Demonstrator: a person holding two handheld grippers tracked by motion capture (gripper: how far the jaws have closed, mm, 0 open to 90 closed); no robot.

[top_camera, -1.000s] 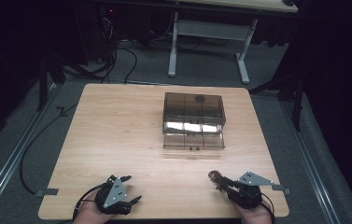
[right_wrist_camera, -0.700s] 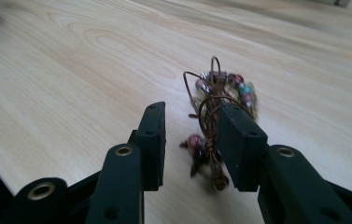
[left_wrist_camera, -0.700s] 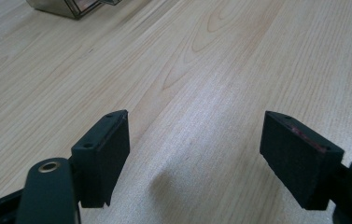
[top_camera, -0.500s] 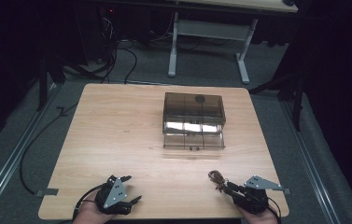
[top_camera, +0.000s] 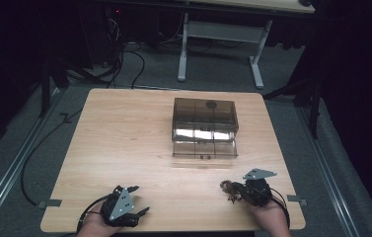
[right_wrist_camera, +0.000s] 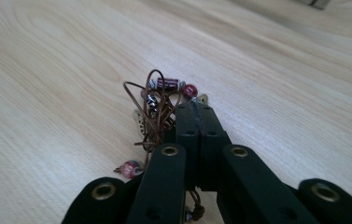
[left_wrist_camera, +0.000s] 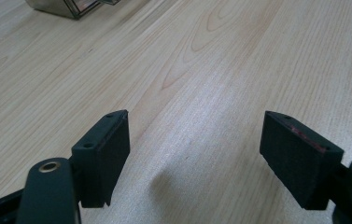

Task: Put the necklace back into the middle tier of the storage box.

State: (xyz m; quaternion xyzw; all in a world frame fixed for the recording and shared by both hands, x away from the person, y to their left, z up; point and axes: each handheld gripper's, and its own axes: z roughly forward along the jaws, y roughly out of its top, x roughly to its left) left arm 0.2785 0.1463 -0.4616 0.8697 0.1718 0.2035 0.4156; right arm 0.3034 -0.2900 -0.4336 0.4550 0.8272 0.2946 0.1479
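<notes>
High view: the right gripper (top_camera: 237, 190), nearer the table's front edge than a second ago, has just been closing on a tangled brown-cord necklace with red beads (top_camera: 229, 189), well short of the smoky clear plastic drawer box (top_camera: 204, 126). Left gripper view: the left gripper (left_wrist_camera: 194, 151) gapes, empty. Right gripper view: jaws clamp the cord, beads spilling just ahead; likely ready for lifting.
</notes>
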